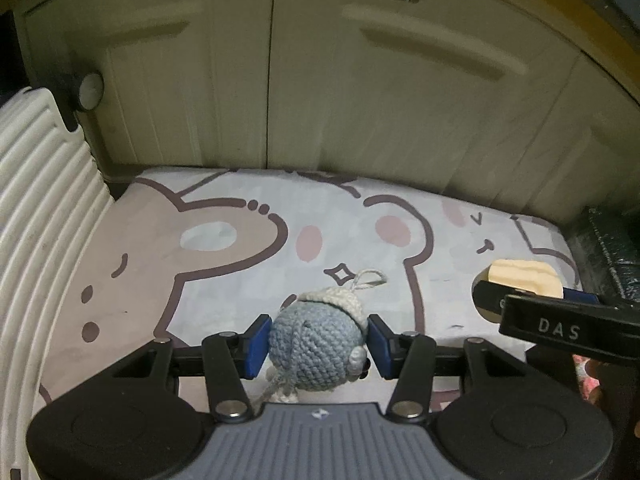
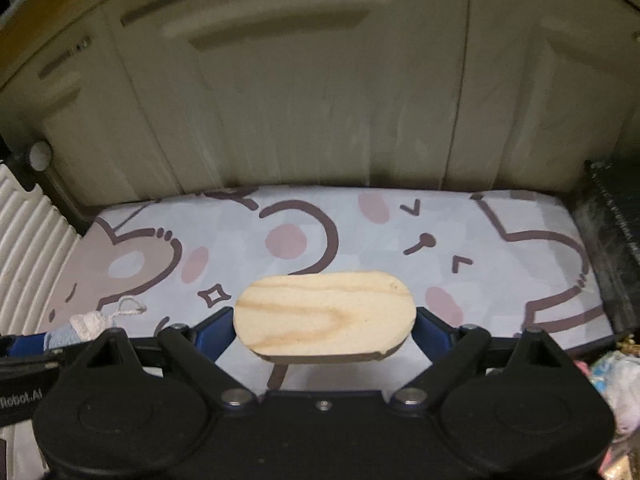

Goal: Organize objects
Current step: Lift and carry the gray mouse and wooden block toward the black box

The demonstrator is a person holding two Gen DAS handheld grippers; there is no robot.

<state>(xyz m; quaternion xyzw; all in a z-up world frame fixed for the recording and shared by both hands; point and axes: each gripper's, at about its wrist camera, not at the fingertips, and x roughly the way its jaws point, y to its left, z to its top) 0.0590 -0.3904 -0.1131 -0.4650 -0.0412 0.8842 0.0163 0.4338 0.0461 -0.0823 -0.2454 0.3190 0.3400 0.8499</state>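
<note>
My left gripper (image 1: 318, 346) is shut on a blue-grey crocheted ball toy (image 1: 316, 342) with a cream cap and string loop, held just above the cartoon bear mat (image 1: 224, 280). My right gripper (image 2: 324, 330) is shut on a flat oval wooden piece (image 2: 324, 314) and holds it level over the mat (image 2: 500, 280). In the left wrist view the right gripper (image 1: 532, 300) and the wooden piece (image 1: 520, 280) appear at the right. In the right wrist view the crocheted toy (image 2: 86, 328) shows at the far left.
Pale cabinet doors (image 1: 320, 80) stand right behind the mat. A white ribbed rack (image 1: 36, 220) lies along the left side. A dark box (image 2: 612, 240) borders the right edge. Colourful small items (image 2: 616, 384) sit at the near right.
</note>
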